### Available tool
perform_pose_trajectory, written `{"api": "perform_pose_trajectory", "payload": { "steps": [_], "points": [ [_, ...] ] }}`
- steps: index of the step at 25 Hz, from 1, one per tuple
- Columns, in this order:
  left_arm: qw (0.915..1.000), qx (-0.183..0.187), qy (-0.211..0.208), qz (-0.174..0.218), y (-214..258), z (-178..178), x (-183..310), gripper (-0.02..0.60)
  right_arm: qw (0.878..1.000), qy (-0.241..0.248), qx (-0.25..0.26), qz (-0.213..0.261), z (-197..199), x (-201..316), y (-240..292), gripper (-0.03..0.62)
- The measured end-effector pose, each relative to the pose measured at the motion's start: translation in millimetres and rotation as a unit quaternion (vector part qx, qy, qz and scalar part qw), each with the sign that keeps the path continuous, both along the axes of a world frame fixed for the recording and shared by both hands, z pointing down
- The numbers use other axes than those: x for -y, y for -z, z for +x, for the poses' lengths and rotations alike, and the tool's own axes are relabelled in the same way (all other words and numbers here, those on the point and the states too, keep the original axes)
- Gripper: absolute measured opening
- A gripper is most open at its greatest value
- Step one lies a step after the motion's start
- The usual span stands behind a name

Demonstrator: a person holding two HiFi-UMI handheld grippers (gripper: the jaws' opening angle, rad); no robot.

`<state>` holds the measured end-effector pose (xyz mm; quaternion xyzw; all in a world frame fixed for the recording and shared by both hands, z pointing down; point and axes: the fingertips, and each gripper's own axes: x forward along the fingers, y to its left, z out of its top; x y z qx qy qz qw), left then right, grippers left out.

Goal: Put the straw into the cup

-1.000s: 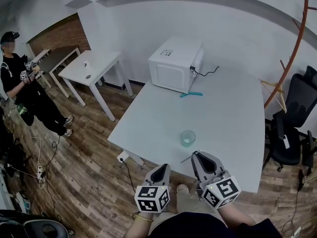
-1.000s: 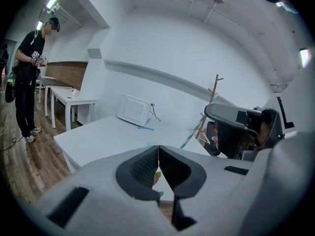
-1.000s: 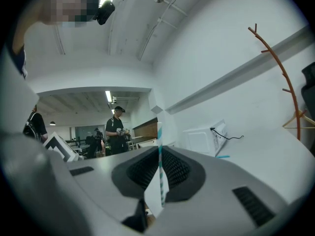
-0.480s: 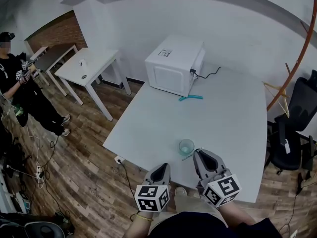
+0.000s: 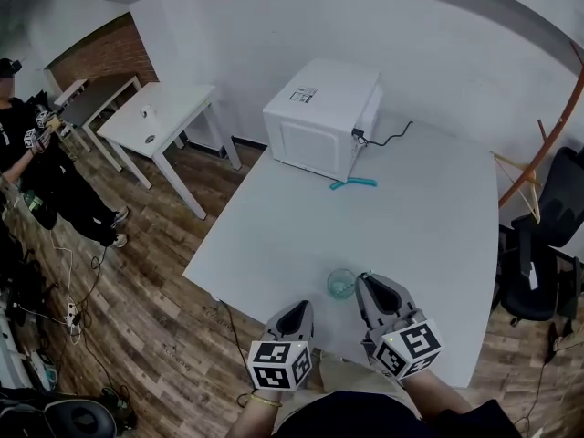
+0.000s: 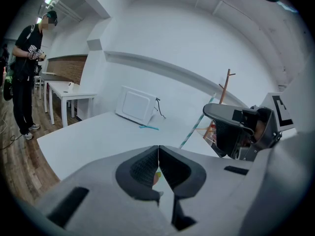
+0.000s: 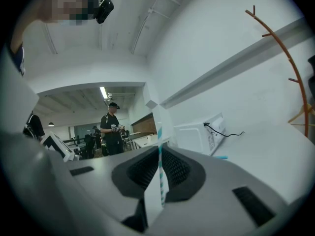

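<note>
The right hand-held gripper [image 5: 366, 282] is pinched narrow on the striped straw [image 7: 160, 173], which runs upright between its pads. In the left gripper view the straw's free length slants out of those jaws at an angle. The cup [image 5: 341, 284], clear and greenish, stands upright on the counter [image 5: 411, 199] near its front edge, and the right jaws are just beside the cup on its right. The left hand-held gripper [image 5: 294, 318] is nearer the person than the cup and a little to the cup's left, with its jaws closed together on nothing.

The step looks like lining the straw's lower end up with the cup's mouth. The straw is too thin in the head view to say whether its end is over the rim yet. Judge that from the tip rather than from the jaws, since the straw leaves them at a slant. Bring the tip over the middle of the mouth before lowering, and keep the pinch until the end is well inside. The cup looks light and a nudge on its rim could tip it, so the empty left jaws could steady its far-left side
</note>
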<state>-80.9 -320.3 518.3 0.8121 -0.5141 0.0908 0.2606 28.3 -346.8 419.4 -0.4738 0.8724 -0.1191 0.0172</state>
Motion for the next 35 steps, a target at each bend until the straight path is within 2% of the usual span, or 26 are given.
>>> {"api": "perform_pose_trajectory", "payload": {
  "steps": [11,28,35],
  "points": [
    [0.9997,0.01,0.002,-0.022,-22,8,24,0.02,0.999,0.01,-0.008,-0.039,6,29,-38,0.041],
    [0.9977,0.018,0.02,-0.062,-60,-2,44,0.02,0.994,0.016,-0.024,-0.103,1,49,-104,0.041],
    [0.9972,0.018,0.015,-0.071,-69,1,47,0.02,0.993,0.016,-0.029,-0.117,-1,53,-118,0.041]
  ]
}}
